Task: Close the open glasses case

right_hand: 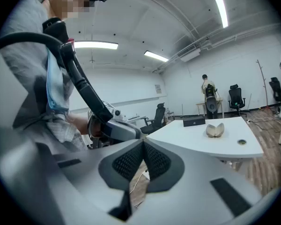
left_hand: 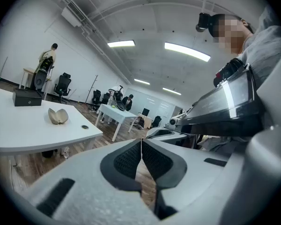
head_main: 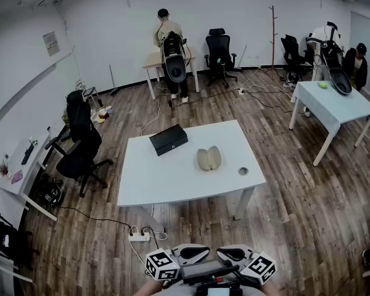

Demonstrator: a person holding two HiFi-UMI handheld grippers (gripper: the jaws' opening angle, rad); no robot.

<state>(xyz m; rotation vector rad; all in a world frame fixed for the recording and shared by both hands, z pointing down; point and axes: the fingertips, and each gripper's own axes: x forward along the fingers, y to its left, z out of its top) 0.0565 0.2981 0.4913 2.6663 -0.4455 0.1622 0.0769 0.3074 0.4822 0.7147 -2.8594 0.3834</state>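
Note:
The open beige glasses case [head_main: 209,158] lies with both halves spread on the white table [head_main: 172,177], right of its middle; it also shows as the beige case [left_hand: 57,116] in the left gripper view and as the case [right_hand: 215,130] in the right gripper view. Both grippers are held close to the body, well short of the table. The left gripper [left_hand: 141,146] is shut, pads touching, nothing between them. The right gripper [right_hand: 143,146] is shut and empty too. In the head view their marker cubes [head_main: 162,264] sit at the bottom edge.
A black box [head_main: 168,139] rests on the table's far left part, and a round cable hole [head_main: 243,171] sits near its right edge. A power strip [head_main: 140,235] with cables lies on the floor before the table. A black office chair [head_main: 80,143] stands left; another white table [head_main: 333,103] stands right.

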